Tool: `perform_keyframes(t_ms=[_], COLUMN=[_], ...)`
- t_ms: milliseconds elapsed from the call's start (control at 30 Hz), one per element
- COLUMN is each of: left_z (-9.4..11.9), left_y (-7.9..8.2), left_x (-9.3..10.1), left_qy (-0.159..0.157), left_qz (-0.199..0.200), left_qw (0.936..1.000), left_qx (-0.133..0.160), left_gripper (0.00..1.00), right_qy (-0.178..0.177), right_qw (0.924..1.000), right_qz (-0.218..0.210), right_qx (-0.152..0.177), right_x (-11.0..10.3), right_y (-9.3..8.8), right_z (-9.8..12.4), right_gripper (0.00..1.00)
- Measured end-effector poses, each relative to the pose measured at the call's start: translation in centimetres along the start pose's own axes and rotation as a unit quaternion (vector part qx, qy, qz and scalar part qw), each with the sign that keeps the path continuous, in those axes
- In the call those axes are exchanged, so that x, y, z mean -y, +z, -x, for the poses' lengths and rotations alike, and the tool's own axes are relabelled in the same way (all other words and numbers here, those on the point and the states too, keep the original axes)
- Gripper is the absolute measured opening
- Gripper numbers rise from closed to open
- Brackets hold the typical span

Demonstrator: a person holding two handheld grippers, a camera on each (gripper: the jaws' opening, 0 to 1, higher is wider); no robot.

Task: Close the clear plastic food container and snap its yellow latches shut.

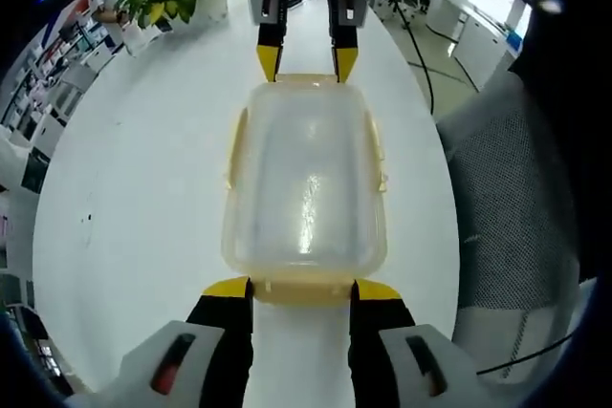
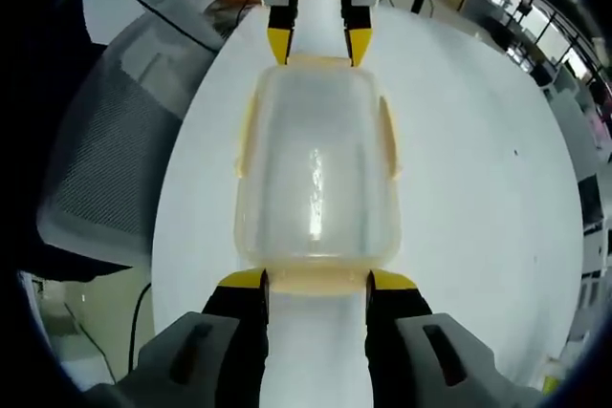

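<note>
Two close, downward views from opposite ends of the same container (image 1: 304, 193) on the table (image 1: 143, 188).

Clear plastic food container (image 1: 304, 193) lies flat on the white table (image 1: 134, 207), lid on top, long axis running between the two grippers. Rounded rectangular shape, cloudy translucent. Yellow latches: one on each long side (image 1: 236, 145), flared slightly outward; one at each short end (image 2: 316, 279).
</note>
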State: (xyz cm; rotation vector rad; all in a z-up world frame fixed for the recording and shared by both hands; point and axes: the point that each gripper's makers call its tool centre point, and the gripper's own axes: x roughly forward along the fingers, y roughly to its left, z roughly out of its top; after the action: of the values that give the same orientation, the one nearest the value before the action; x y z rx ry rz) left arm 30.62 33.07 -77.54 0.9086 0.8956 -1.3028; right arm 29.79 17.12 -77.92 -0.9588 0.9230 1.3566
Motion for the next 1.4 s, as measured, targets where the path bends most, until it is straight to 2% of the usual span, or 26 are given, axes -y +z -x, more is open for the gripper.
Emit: perform_keyframes(t_ms=[333,1000,1400], left_z=[-0.9,-1.6,-1.9], left_y=[1.0,0.6,0.5], left_x=[0.1,0.3,0.1], left_qy=[-0.003,-0.006,-0.004], left_qz=[-0.002,0.0,-0.005], left_qw=[1.0,1.0,0.9999], left_qx=[0.001,-0.006,-0.009], left_gripper=[0.33,0.33,0.34], right_qy=[0.0,-0.001,0.005], right_qw=[1.0,0.9999,0.9995], right_qz=[-0.004,-0.012,-0.021], right_qx=[-0.007,0.002,0.023], right_x=[0.0,-0.4,-0.3], right_y=[-1.3,-1.6,-1.8], right_z=[0.2,-0.6,-0.9], right_gripper=[0.36,0.36,0.36])
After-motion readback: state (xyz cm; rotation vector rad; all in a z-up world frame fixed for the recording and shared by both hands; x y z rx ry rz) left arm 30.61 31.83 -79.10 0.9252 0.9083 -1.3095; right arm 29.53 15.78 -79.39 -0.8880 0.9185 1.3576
